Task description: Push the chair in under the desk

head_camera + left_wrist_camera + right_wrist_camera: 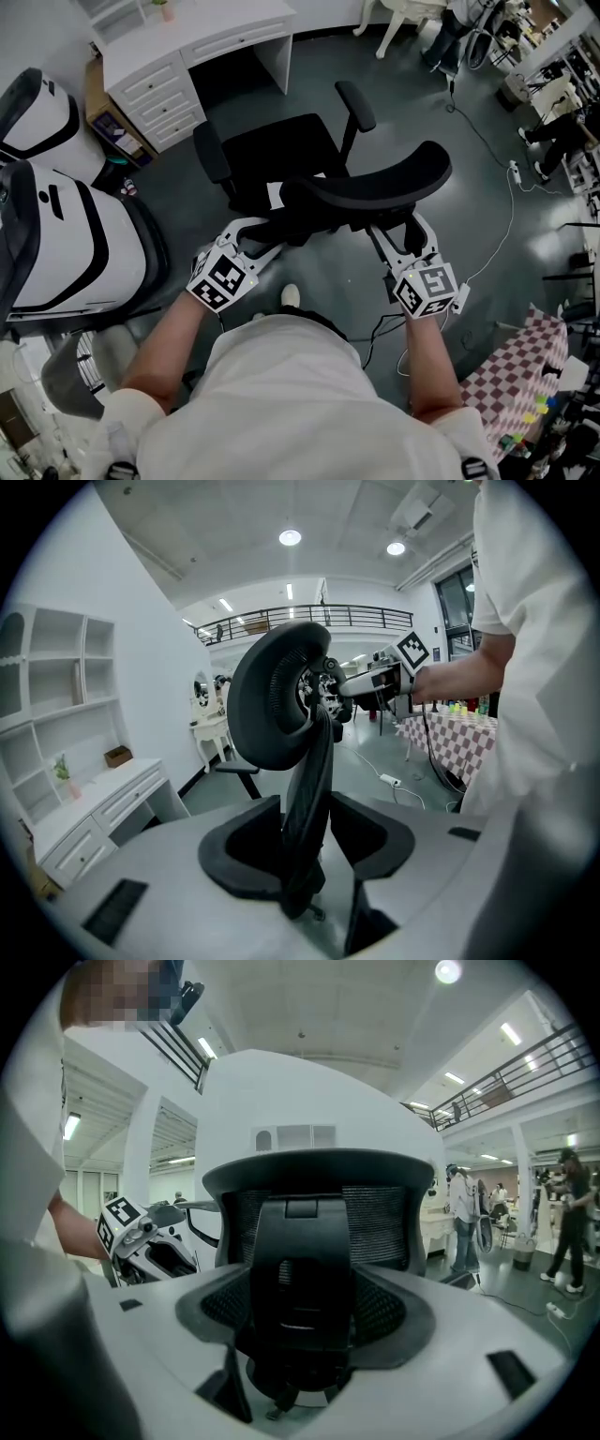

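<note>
Chair stands out from the desk; left claw and right claw, both open round its back, must push it straight under.

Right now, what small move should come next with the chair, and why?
Probably push the backrest toward the opening under the desk: the left gripper and right gripper both straddle the backrest, and the seat sits short of the desk.
</note>
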